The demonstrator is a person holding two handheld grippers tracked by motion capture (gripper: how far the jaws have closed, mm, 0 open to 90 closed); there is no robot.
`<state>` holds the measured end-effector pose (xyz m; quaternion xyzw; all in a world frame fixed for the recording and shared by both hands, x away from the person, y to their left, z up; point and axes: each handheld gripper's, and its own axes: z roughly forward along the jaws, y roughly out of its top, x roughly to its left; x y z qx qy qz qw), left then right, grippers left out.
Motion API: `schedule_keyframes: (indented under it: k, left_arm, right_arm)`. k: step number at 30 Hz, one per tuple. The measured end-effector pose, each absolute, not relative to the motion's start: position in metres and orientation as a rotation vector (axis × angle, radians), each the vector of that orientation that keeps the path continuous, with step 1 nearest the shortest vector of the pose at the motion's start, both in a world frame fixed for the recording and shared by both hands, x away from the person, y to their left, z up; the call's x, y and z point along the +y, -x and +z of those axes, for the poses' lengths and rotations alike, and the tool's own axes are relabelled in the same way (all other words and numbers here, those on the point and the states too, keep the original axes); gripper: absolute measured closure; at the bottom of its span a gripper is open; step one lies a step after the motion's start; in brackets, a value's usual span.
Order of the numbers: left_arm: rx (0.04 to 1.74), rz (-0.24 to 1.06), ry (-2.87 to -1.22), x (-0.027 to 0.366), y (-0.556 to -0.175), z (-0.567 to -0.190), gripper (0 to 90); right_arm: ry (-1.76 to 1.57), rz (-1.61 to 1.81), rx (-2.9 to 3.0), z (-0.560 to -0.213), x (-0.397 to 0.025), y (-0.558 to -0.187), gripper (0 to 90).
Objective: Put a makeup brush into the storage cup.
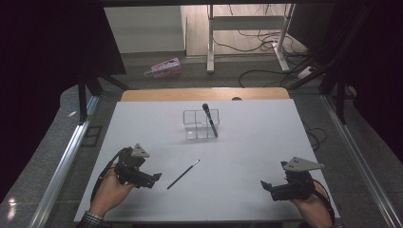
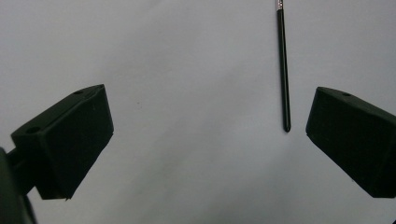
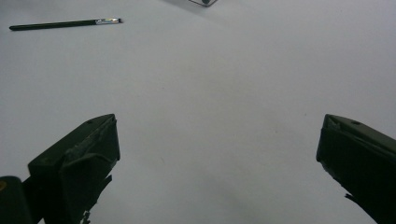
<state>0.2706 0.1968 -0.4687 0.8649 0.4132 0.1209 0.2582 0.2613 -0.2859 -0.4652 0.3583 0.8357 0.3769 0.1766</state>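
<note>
- The left gripper [image 1: 156,178] rests near the table's [image 1: 256,142] front-left edge, jaws spread wide, holding nothing.
- The right gripper [image 1: 264,185] sits near the front-right edge, also wide and empty.
- Bare white tabletop lies between them.
- The thin black brush [image 1: 183,174] lies flat just beside the left gripper's tips, apart from them.
- Farther back stands a clear organizer [image 1: 195,124] holding a black-handled tool [image 1: 210,119].

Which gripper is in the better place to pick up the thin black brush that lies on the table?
Probably the left. The left gripper sits close to the brush with its jaws open, and the handle tip lies just ahead of them. The right gripper, also open, is much farther away.
</note>
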Motion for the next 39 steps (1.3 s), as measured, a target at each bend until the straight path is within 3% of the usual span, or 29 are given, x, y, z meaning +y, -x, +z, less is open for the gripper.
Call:
schedule_keyframes:
  k: [39]
  left_arm:
    - [1.043,0.208,-2.551,0.126,-0.309,-0.467,1.3]
  right_arm:
    - [-1.019,1.077,2.375,-0.466,-0.287,-0.262,0.0]
